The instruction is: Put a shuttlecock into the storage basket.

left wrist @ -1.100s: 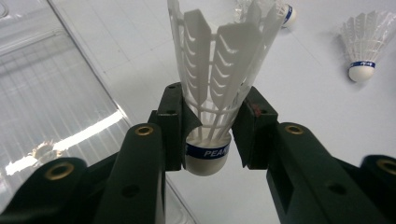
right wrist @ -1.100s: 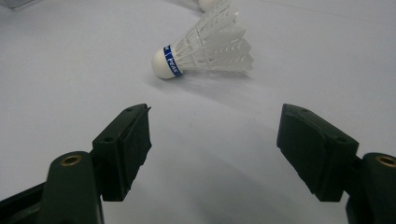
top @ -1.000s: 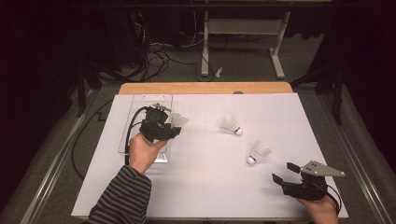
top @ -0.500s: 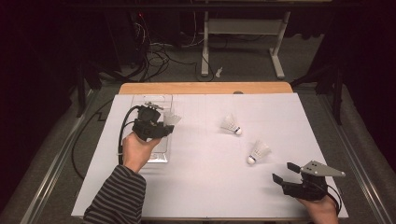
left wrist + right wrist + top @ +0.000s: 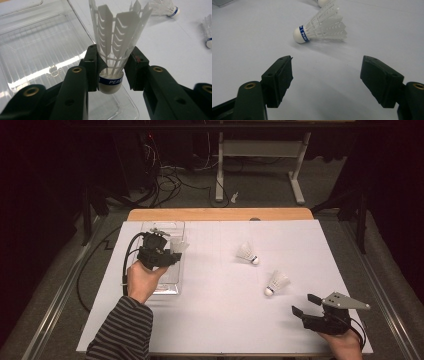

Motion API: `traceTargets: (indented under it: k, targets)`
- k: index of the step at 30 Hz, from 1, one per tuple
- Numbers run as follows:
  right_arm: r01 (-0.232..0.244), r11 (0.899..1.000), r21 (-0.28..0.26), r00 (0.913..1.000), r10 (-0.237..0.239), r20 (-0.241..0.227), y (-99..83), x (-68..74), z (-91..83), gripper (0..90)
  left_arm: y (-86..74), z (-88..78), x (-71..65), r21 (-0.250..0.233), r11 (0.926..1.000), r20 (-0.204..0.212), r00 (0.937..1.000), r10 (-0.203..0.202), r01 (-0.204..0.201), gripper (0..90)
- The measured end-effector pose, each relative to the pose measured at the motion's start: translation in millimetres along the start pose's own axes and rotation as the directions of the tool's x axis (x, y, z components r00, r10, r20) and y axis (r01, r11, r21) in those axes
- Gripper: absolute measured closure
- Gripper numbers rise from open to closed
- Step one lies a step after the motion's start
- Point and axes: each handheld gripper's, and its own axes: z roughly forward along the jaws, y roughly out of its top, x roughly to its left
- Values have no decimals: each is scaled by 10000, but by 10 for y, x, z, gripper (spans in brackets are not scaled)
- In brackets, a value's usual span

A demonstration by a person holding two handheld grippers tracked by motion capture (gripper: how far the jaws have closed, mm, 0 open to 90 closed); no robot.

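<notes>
High view: the left claw (image 5: 170, 251) is over the clear plastic tray (image 5: 172, 287) at the left side of the table (image 5: 210, 320), pinching a white shuttlecock (image 5: 178, 245) whose feathers point right and away from the person. The tray lies flat near the table's far left corner, and the left hand (image 5: 142, 279) comes in over its near edge, with a striped sleeve (image 5: 122, 330) behind it. Two more shuttlecocks lie on the white surface, well apart from the tray: the far shuttlecock (image 5: 247, 253) right of centre, and the near shuttlecock (image 5: 276, 283) a little closer to the person and further right. The right claw (image 5: 306, 303) sits low at the near right corner, spread, with nothing in it, aimed towards the near shuttlecock.

Left gripper view: both pads press on the held shuttlecock (image 5: 112, 62) just above its blue-banded cork, feathers pointing up in the frame. The tray (image 5: 37, 50) lies beneath and to the left; the claw hovers at about its right rim. Two loose shuttlecocks show at the upper right.

Right gripper view: the jaws stand wide apart over bare table, and the near shuttlecock (image 5: 322, 25) lies on its side beyond them, cork to the left, not touching either jaw
</notes>
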Motion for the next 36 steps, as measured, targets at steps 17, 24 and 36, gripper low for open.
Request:
traceTargets:
  k: [17,24,36]
  targets:
    - [-38,10000,7,10000,38,-23,-1,-1,1,264,35,85,203,111,9982,-373,9976,-590,595,663]
    - [4,10000,8,10000,-4,-22,0,-3,3,264,49,150,271,203,9964,-489,9955,-807,818,663]
    - [-32,10000,18,10000,32,-10,-1,-1,1,264,134,270,358,284,9928,-692,9910,-1145,1167,661]
